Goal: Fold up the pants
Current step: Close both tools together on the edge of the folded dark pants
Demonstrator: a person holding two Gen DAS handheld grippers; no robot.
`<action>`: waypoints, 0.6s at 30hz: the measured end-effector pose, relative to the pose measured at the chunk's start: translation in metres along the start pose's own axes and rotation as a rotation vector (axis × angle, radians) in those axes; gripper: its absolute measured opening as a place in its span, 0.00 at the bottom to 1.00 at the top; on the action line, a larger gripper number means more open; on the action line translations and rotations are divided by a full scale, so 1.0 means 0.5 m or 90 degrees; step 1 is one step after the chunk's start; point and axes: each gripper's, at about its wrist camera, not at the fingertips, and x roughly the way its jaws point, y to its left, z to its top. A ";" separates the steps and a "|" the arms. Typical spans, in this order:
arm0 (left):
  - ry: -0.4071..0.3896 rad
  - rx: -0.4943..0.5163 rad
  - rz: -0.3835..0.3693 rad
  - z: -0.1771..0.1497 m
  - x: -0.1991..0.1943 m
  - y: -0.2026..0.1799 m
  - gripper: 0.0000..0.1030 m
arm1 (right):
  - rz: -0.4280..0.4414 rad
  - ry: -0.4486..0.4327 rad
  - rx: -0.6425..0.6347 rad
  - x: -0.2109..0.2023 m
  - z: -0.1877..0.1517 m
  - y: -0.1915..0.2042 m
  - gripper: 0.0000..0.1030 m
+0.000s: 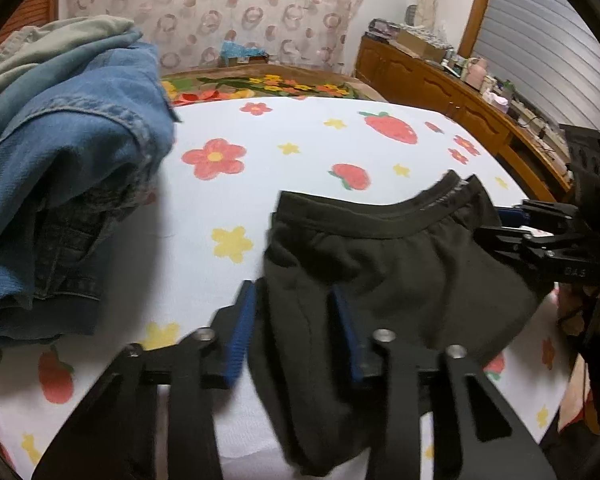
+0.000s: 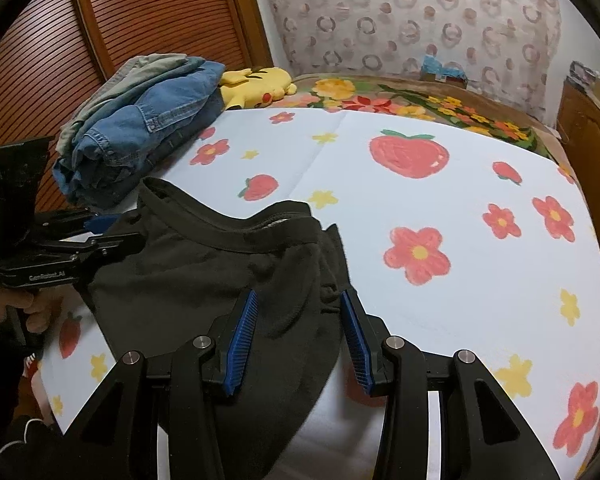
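Nearest you in the left wrist view, your left gripper (image 1: pixel 296 332) has its blue-padded fingers (image 1: pixel 242 332) spread apart, and a bunched fold of the black pants (image 1: pixel 380 272) runs down between them; the fabric touches the right pad, but the pads are not pinched together on it. In the right wrist view your right gripper (image 2: pixel 300 340) stands the same way, fingers parted, the left pad (image 2: pixel 242 340) lying on the dark cloth and the right pad (image 2: pixel 356 344) just at the garment's edge over the sheet.

The black pants (image 2: pixel 204 264) lie on the near part of the white sheet (image 2: pixel 440 208) printed with strawberries and flowers, waistband turned away from you and curving across the cloth, the body of the garment rumpled. Each view shows the other gripper at the side of the pants: the right one (image 1: pixel 512 226) at the waistband end on the right, the left one (image 2: pixel 112 232) at the opposite end. Whether those side-on tips pinch fabric you cannot tell.

Beyond, to the left, sits a pile of folded denim and pale green clothes (image 2: pixel 140 120), well apart from the pants. A yellow plush toy (image 2: pixel 256 82) rests just behind the pile. Farther still lies a floral blanket (image 2: pixel 420 104), then a patterned curtain (image 2: pixel 400 12), with a wooden cabinet (image 1: pixel 440 84) along the right.
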 end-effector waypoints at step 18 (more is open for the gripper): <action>-0.073 0.018 -0.020 0.015 -0.091 -0.039 0.13 | 0.029 -0.053 -0.017 -0.035 0.011 0.025 0.11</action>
